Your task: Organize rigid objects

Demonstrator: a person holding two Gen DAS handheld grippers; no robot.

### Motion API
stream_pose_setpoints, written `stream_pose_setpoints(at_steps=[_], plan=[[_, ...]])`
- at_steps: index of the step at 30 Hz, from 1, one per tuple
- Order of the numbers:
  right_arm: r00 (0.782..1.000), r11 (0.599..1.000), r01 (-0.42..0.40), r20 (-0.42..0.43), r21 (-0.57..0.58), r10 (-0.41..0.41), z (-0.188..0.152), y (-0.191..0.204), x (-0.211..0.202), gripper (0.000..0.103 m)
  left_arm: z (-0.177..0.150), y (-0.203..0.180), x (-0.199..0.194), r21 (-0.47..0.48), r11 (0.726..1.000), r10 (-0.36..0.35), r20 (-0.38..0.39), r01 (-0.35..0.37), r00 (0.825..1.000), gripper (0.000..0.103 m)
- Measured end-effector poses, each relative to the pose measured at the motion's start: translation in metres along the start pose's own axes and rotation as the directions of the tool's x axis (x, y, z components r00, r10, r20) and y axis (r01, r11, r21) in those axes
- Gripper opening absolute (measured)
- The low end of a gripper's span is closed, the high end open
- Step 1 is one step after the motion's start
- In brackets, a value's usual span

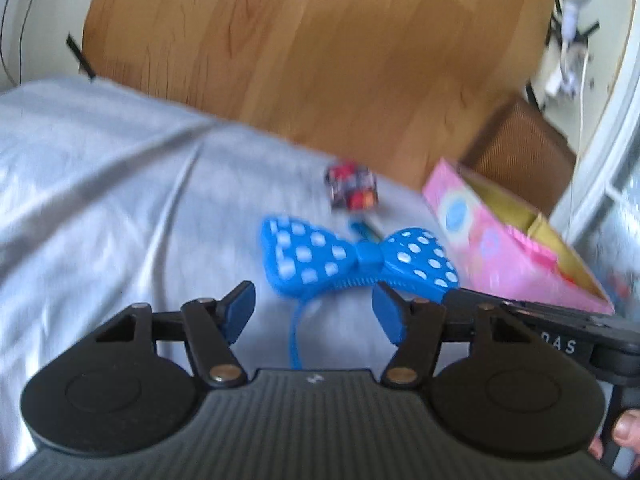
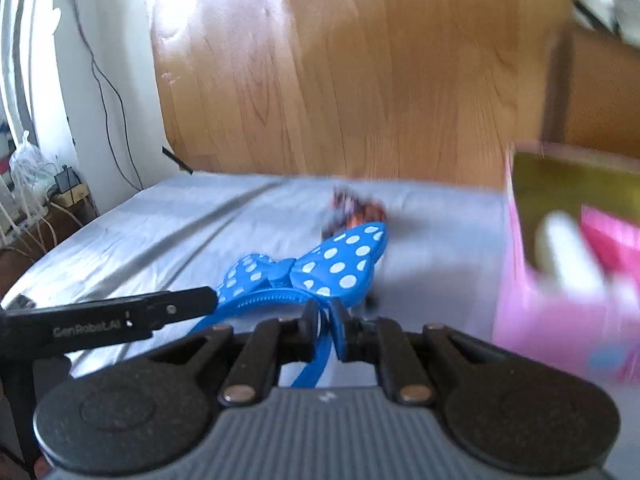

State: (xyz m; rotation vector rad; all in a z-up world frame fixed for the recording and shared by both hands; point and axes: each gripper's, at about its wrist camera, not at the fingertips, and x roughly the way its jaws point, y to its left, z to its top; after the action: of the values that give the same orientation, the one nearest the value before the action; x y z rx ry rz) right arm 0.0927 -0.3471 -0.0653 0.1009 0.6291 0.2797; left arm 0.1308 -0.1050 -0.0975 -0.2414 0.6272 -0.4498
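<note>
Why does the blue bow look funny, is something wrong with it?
Nothing looks broken. The blue polka-dot bow headband is tipped up on one side because the right gripper is shut on its band. The pink box is open with things inside; the pictures are blurry.

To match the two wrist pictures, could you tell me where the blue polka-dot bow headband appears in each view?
Left wrist view: the blue polka-dot bow headband lies at centre, just beyond the open left gripper.
Right wrist view: the headband sits at lower centre, its band clamped in the shut right gripper.
Shared landmark: the pink box, to the right of the bow in both views.
</note>
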Motion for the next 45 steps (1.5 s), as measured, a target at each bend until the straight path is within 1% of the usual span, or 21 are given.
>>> stream_pose_setpoints(at_steps=[1, 2, 4, 6, 8, 10, 12, 15, 18, 20, 21, 22, 26, 27, 30, 32, 33, 38, 42, 43, 45], plan=[[1.0, 1.0, -0.011, -0.012, 0.023, 0.011, -0.007, -0.001, -0.001, 0.008, -0.005, -0.001, 0.001, 0.016, 1.0, 0.015, -0.019, -0.014, 1.0, 0.065], [1.0, 0.999, -0.016, -0.015, 0.031, 0.016, -0.012, -0.002, -0.002, 0.008, -0.009, -0.005, -0.004, 0.057, 0.998, 0.04, -0.005, -0.04, 0.999, 0.063], [1.0, 1.0, -0.005, -0.009, 0.017, 0.005, -0.017, -0.001, -0.001, 0.009, -0.017, -0.013, -0.01, 0.135, 0.987, 0.083, -0.003, -0.081, 0.997, 0.062], [1.0, 1.0, 0.012, -0.004, 0.0, -0.012, -0.023, 0.0, -0.002, 0.013, -0.022, -0.018, -0.014, 0.176, 0.979, 0.107, -0.011, -0.104, 0.994, 0.062], [1.0, 1.0, 0.016, -0.005, 0.007, -0.016, -0.031, 0.0, -0.001, 0.02, -0.024, -0.019, -0.017, 0.191, 0.974, 0.126, -0.012, -0.121, 0.992, 0.062], [1.0, 1.0, 0.008, 0.001, 0.016, -0.008, -0.036, -0.002, -0.007, 0.035, -0.025, -0.018, -0.02, 0.195, 0.972, 0.137, -0.012, -0.132, 0.991, 0.06], [1.0, 1.0, 0.01, 0.005, 0.006, -0.01, -0.042, -0.001, -0.014, 0.045, -0.027, -0.019, -0.024, 0.204, 0.968, 0.149, -0.012, -0.143, 0.989, 0.058], [1.0, 1.0, 0.012, 0.002, -0.005, -0.012, -0.05, 0.002, -0.019, 0.049, -0.03, -0.021, -0.025, 0.218, 0.963, 0.166, -0.012, -0.159, 0.986, 0.057], [1.0, 1.0, 0.014, -0.007, -0.001, -0.014, -0.053, 0.002, -0.021, 0.058, -0.031, -0.026, -0.023, 0.235, 0.954, 0.191, -0.005, -0.184, 0.982, 0.055], [1.0, 1.0, 0.019, -0.013, 0.003, -0.019, -0.053, 0.001, -0.022, 0.062, -0.033, -0.028, -0.022, 0.247, 0.948, 0.207, 0.005, -0.202, 0.978, 0.05], [1.0, 1.0, 0.018, -0.017, 0.004, -0.018, -0.052, 0.001, -0.021, 0.067, -0.033, -0.029, -0.021, 0.25, 0.945, 0.215, 0.011, -0.211, 0.977, 0.049], [1.0, 1.0, 0.019, -0.02, 0.004, -0.019, -0.053, 0.001, -0.021, 0.077, -0.034, -0.029, -0.021, 0.253, 0.942, 0.222, 0.018, -0.219, 0.975, 0.047], [0.999, 0.999, 0.027, -0.021, -0.032, -0.028, -0.055, 0.005, -0.018, 0.085, -0.035, -0.031, -0.018, 0.265, 0.934, 0.239, 0.035, -0.24, 0.97, 0.043], [0.999, 0.999, 0.027, -0.027, -0.032, -0.028, -0.056, 0.005, -0.016, 0.091, -0.035, -0.032, -0.018, 0.267, 0.932, 0.243, 0.037, -0.244, 0.969, 0.043], [0.999, 1.0, 0.016, -0.028, -0.019, -0.017, -0.058, 0.003, -0.014, 0.094, -0.036, -0.034, -0.017, 0.27, 0.93, 0.248, 0.041, -0.25, 0.968, 0.043], [1.0, 1.0, -0.001, -0.029, -0.013, 0.001, -0.058, 0.001, -0.014, 0.098, -0.036, -0.034, -0.018, 0.27, 0.93, 0.247, 0.041, -0.248, 0.968, 0.043], [0.999, 1.0, -0.011, -0.031, -0.01, 0.01, -0.058, 0.001, -0.014, 0.103, -0.036, -0.033, -0.018, 0.269, 0.931, 0.246, 0.041, -0.248, 0.968, 0.043], [0.999, 0.999, -0.04, -0.025, 0.01, 0.04, -0.058, -0.002, -0.015, 0.103, -0.035, -0.033, -0.018, 0.268, 0.932, 0.243, 0.04, -0.245, 0.969, 0.043], [0.994, 0.987, -0.11, 0.022, 0.117, 0.108, -0.06, -0.018, -0.019, 0.103, -0.035, -0.033, -0.018, 0.267, 0.932, 0.242, 0.04, -0.244, 0.969, 0.044], [0.993, 0.984, -0.12, 0.028, 0.132, 0.117, -0.061, -0.02, -0.019, 0.103, -0.035, -0.033, -0.018, 0.265, 0.934, 0.237, 0.038, -0.238, 0.971, 0.046], [0.992, 0.982, -0.125, 0.032, 0.141, 0.122, -0.06, -0.02, -0.019, 0.103, -0.035, -0.032, -0.018, 0.258, 0.944, 0.205, 0.026, -0.204, 0.978, 0.057]])
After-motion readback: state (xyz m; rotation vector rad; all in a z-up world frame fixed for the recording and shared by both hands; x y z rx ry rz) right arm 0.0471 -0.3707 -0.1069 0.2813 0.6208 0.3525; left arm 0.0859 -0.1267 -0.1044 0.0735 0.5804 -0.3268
